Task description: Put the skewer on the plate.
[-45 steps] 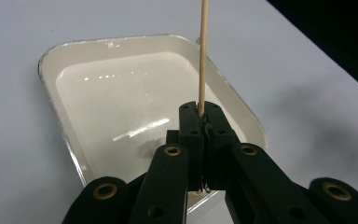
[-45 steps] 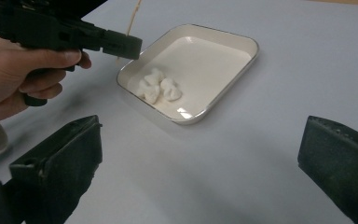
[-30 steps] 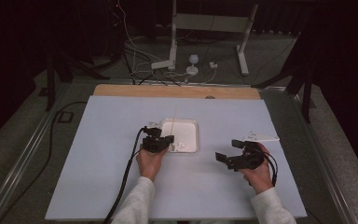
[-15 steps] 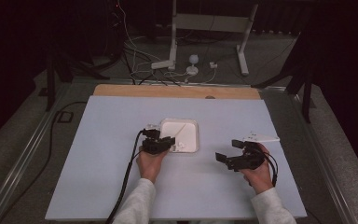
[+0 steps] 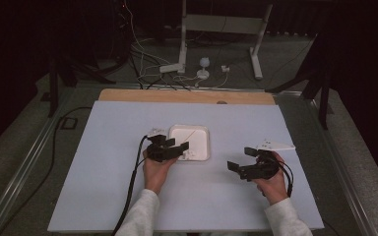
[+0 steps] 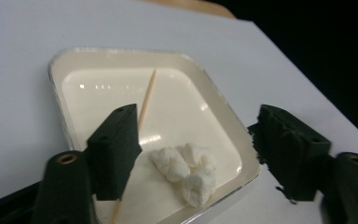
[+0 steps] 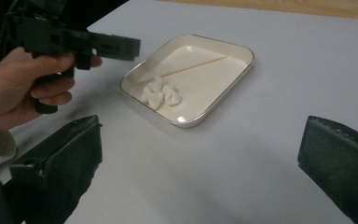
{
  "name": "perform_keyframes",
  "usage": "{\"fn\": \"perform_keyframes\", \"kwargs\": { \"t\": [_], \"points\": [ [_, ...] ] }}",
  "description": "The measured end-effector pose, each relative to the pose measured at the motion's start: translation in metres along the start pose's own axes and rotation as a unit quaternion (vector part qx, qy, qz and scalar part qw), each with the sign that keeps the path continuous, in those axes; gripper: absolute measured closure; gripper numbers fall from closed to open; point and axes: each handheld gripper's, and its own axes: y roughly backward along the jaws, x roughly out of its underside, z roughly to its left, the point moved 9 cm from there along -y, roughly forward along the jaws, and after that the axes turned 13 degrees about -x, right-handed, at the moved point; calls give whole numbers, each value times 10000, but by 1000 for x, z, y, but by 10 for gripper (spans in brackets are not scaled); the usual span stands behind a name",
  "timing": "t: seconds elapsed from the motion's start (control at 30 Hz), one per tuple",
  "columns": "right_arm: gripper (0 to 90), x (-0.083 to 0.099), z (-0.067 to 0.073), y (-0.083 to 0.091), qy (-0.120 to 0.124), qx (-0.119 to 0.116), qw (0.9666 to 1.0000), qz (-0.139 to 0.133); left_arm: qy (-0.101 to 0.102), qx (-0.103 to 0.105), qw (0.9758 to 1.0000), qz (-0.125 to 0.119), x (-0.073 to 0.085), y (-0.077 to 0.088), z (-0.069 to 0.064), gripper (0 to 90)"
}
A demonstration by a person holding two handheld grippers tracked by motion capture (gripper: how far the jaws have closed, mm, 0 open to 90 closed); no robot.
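Tray: the white square tray (image 5: 190, 142) sits mid-bench on the pale sheet.
Marshmallows: a small white marshmallow cluster (image 6: 185, 171) lies in its near corner.
Skewer: a thin wooden skewer (image 6: 147, 99) lies across the tray floor.
My left gripper (image 6: 193, 151): jaws apart, over the tray's near-left edge, straddling the cluster.
My right gripper (image 5: 242, 158): jaws wide apart, well right of the tray, above the bench (image 5: 103, 162).

We find no writing, label, brand, number or sign that can be read anywhere in these views: none on the pale blue-white bench (image 5: 128, 147), and none on the shallow white square dish with a silvery rim (image 6: 60, 79).
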Motion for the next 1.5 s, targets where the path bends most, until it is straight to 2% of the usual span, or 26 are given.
{"fn": "perform_keyframes", "kwargs": {
  "t": [0.2, 0.4, 0.57, 0.7, 0.87, 1.03, 1.1, 1.2, 1.3, 1.37, 1.5],
  "points": [
    [0, 0, 2, 2, 102, 11, 9999, -46, -225, -35, 9993, -302, -12, 26, 4, 190],
    [0, -1, 3, 6, 161, 6, 9998, -139, -394, -25, 9971, -654, -23, 59, 10, 126],
    [0, 0, 4, 13, 269, 50, 9993, -240, -800, -304, 9931, -802, -24, 82, 21, 32],
    [0, 1, 3, 20, 351, 112, 9988, -326, -1018, -393, 9895, -943, -20, 97, 28, 11],
    [0, 7, 0, 29, 531, 228, 9975, -404, -1081, -469, 9862, -1164, -13, 117, 42, 9],
    [0, 12, -3, 37, 643, 330, 9962, -484, -1095, -563, 9830, -1364, -5, 137, 61, 9],
    [0, 12, -4, 39, 656, 336, 9959, -534, -1084, -640, 9825, -1375, 0, 143, 69, 9],
    [0, 12, -5, 42, 677, 330, 9952, -627, -1125, -841, 9800, -1411, 6, 150, 80, 9],
    [0, 12, -6, 44, 773, 410, 9940, -648, -1093, -945, 9787, -1455, 11, 156, 88, 9],
    [0, 14, -6, 46, 835, 456, 9934, -635, -1001, -972, 9788, -1502, 12, 160, 93, 9],
    [0, 19, -8, 48, 821, 461, 9934, -662, -873, -1092, 9769, -1617, 11, 167, 101, 10]
  ]
}}
